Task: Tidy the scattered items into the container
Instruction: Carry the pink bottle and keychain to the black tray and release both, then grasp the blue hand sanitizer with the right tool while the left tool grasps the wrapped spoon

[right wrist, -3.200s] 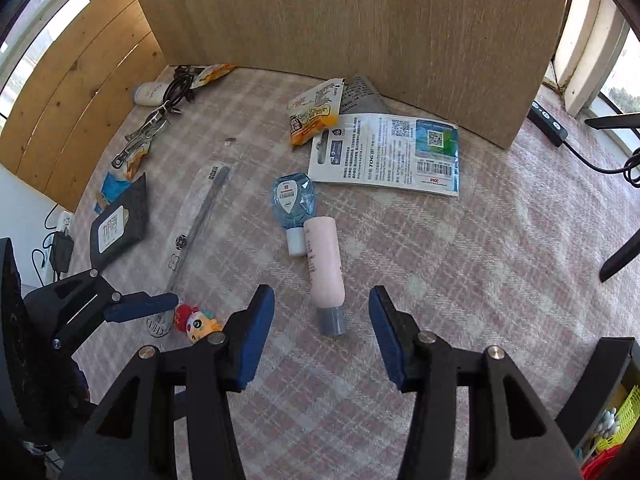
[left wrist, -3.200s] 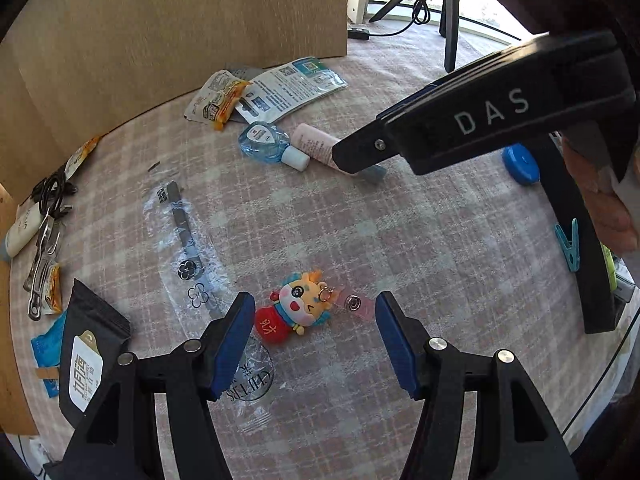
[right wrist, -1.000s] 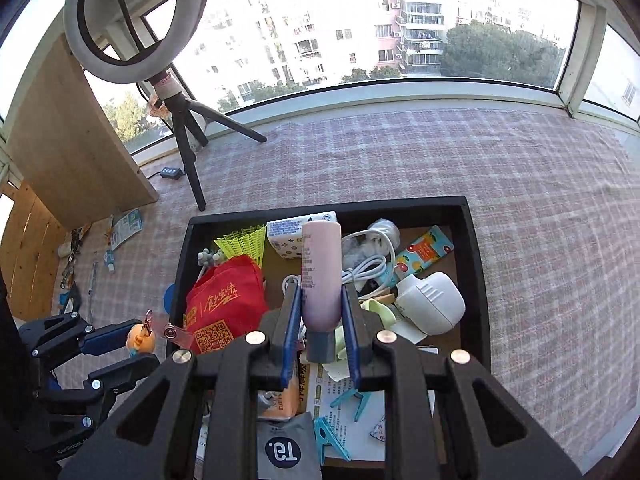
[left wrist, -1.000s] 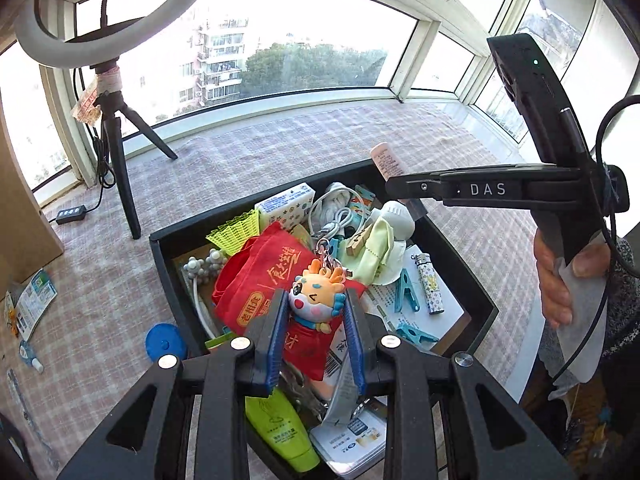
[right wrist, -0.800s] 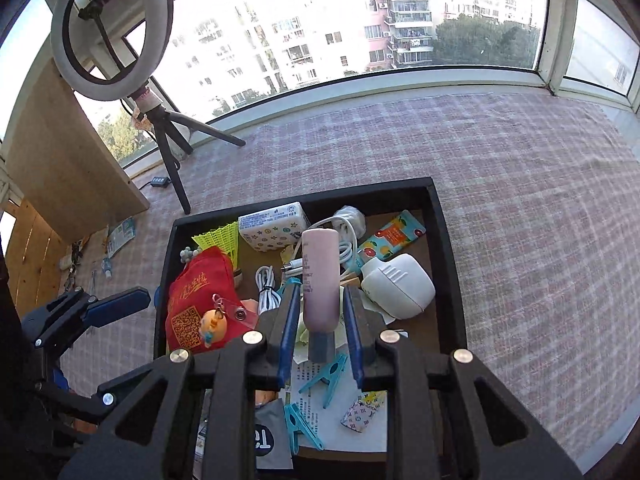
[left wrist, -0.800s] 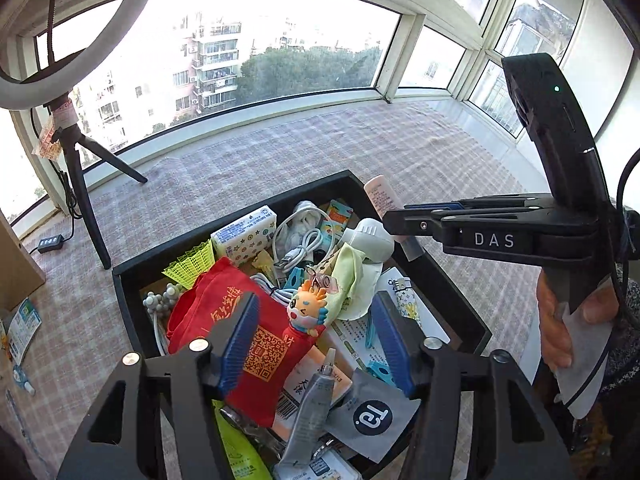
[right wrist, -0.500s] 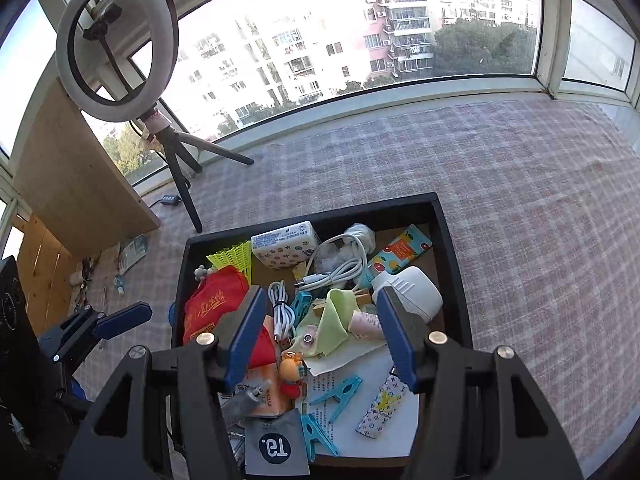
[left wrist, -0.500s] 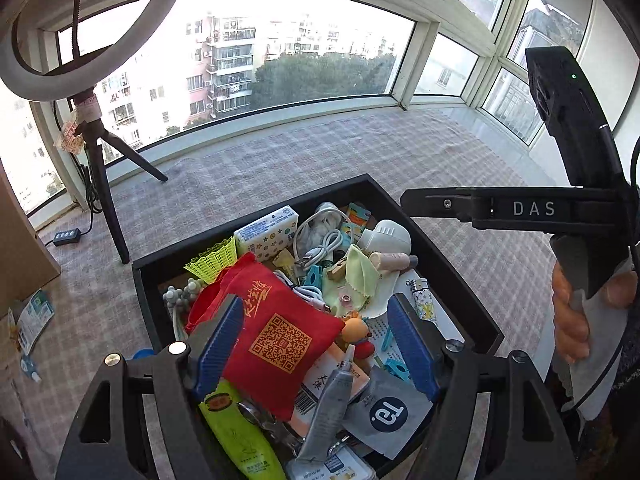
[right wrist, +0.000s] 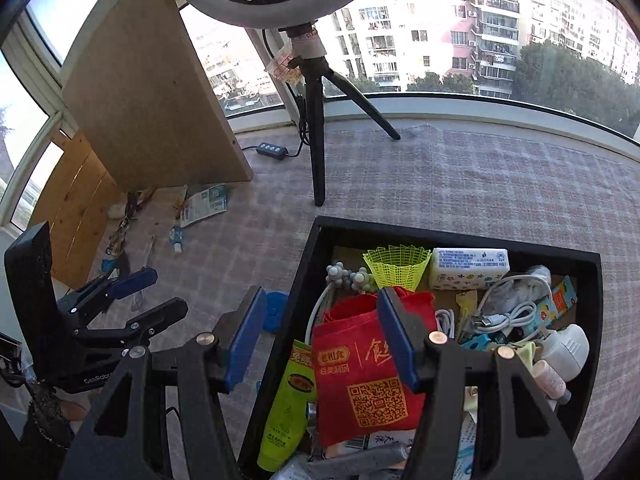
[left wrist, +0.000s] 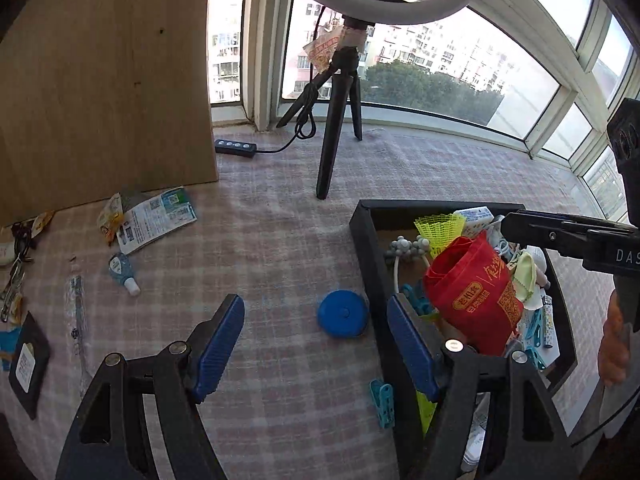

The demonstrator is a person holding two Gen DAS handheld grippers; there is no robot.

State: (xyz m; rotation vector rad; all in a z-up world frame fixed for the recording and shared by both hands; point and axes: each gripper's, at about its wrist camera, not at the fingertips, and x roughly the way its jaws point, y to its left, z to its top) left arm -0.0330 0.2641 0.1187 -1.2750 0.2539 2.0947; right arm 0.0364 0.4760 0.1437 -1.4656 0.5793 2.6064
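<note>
Both claws are empty right now: the left claw (left wrist: 316, 344) has just been opening and its jaws stand wide apart with nothing between them, and the right claw (right wrist: 322, 336) is likewise spread with nothing pinched. The black container (left wrist: 366, 248) sits at the right of the left wrist view, already stuffed with a red bag (left wrist: 474, 294) and other bits. Closest leftover is the blue round disc (left wrist: 343, 313), lying on the checked bench cloth (left wrist: 260, 248) just beside the container's wall, roughly centre frame. Probably the next grab, and it's flat, so come down steep and straddle its edges. More strays, like the small blue bottle (left wrist: 122, 272), sit far left.
</note>
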